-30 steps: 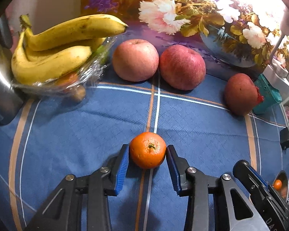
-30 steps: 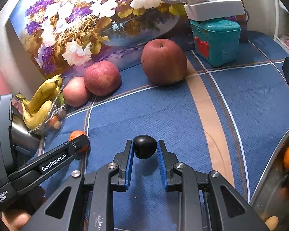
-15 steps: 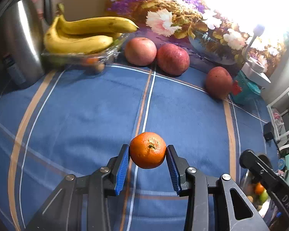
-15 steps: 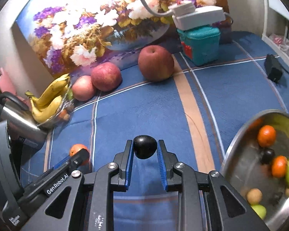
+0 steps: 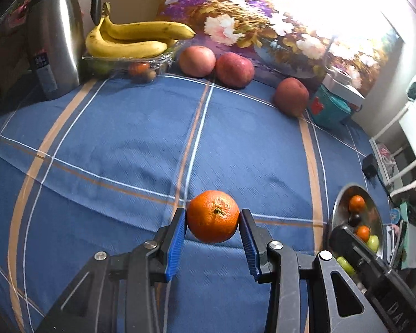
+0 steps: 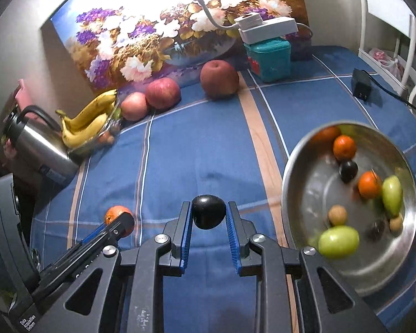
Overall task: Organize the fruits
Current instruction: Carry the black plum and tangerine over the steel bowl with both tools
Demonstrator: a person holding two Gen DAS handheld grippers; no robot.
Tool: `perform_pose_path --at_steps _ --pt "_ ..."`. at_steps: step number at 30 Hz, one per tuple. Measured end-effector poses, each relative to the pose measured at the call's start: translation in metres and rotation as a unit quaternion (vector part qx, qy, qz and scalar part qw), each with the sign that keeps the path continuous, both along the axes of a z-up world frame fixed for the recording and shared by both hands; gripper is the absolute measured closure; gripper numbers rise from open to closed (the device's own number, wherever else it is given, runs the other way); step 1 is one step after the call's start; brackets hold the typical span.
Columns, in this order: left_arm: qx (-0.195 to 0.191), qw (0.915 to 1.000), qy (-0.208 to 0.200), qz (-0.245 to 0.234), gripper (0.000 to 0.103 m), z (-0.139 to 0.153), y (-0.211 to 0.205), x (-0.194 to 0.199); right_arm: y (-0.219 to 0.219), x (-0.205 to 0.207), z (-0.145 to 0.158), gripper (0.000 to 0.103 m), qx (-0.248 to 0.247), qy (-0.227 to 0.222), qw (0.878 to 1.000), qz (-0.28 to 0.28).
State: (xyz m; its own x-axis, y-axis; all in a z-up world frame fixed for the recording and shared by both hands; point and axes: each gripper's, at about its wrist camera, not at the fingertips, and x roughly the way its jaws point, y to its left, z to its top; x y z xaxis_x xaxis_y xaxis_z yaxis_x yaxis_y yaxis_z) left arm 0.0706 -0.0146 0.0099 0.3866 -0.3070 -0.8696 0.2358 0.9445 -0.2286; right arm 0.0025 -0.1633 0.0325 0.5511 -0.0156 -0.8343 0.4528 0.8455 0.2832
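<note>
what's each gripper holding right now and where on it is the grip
The left gripper holds an orange, pads on its two opposite sides. The right gripper holds a small dark fruit, also pinched across its sides.

Orange mandarin (image 5: pixel 212 216), black plum (image 6: pixel 208 211), blue plaid tablecloth (image 5: pixel 124 144).

Orange (image 5: pixel 212 216) between blue fingers (image 5: pixel 176 245)

"Data Acquisition System" is printed in white on the body of the left gripper (image 6: pixel 119 223), seen in the right wrist view. The letters "DAS" are embossed on the right gripper (image 5: pixel 344 233), seen in the left wrist view.
</note>
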Motion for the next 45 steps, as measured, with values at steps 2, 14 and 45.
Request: perform_pose_path --at_steps 2,14,45 --pt "-0.003 1.0 -0.001 -0.001 0.061 0.002 0.0 -0.006 0.004 -0.008 -0.002 0.078 -0.002 0.003 1.0 0.003" --pt "0.008 0.9998 0.0 -0.021 0.061 0.0 -0.015 -0.018 0.003 -0.027 -0.013 0.078 -0.002 0.02 1.0 0.002" --pt "-0.027 0.9742 -0.044 -0.22 0.061 0.001 -0.151 -0.065 -0.118 -0.089 -0.023 0.077 -0.014 0.029 0.984 -0.175"
